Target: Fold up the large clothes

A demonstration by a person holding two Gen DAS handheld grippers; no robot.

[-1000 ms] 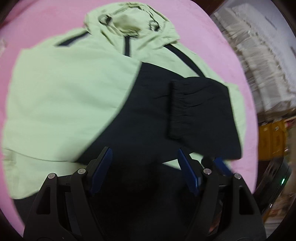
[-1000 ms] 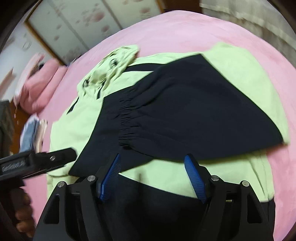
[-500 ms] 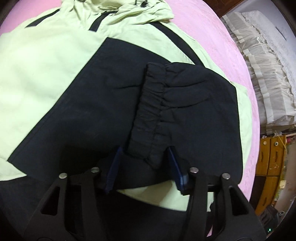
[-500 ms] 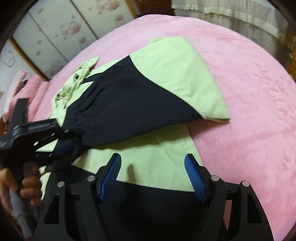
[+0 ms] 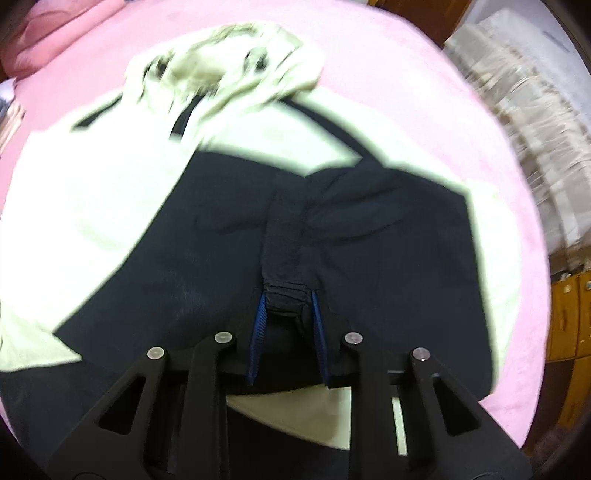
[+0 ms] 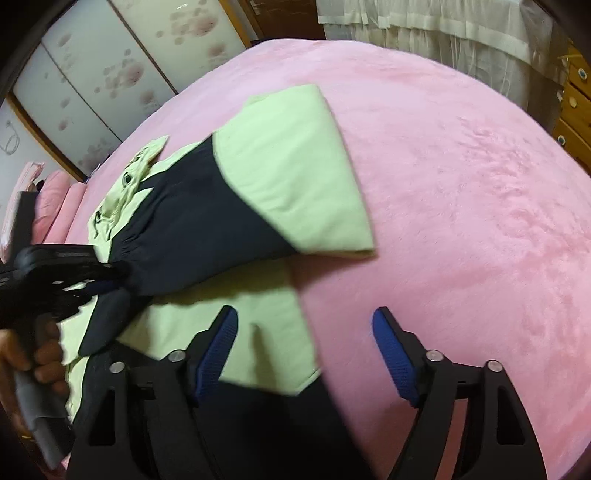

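A light green and black hooded jacket (image 5: pixel 110 206) lies flat on a pink bedspread (image 5: pixel 406 74), hood (image 5: pixel 221 70) at the far end. Both black sleeves are folded across its front. My left gripper (image 5: pixel 287 299) is shut on the elastic cuff (image 5: pixel 286 295) of the right-hand sleeve (image 5: pixel 388 229). In the right wrist view the left gripper (image 6: pixel 92 280) holds that sleeve (image 6: pixel 207 221) at its cuff. My right gripper (image 6: pixel 304 347) is open and empty, over the jacket's lower right hem (image 6: pixel 258 347) at the fabric's edge.
The pink bedspread (image 6: pixel 461 184) stretches wide to the right of the jacket. Pink pillows (image 6: pixel 55 192) lie at the bed's head before a floral sliding wardrobe (image 6: pixel 110 74). White curtains (image 6: pixel 424 26) and yellow wooden drawers (image 6: pixel 572 110) stand beyond the bed.
My left gripper closed on the sleeve cuff and pulled back, lifting it slightly. My right gripper swung right, from over the jacket's middle to its lower right hem.
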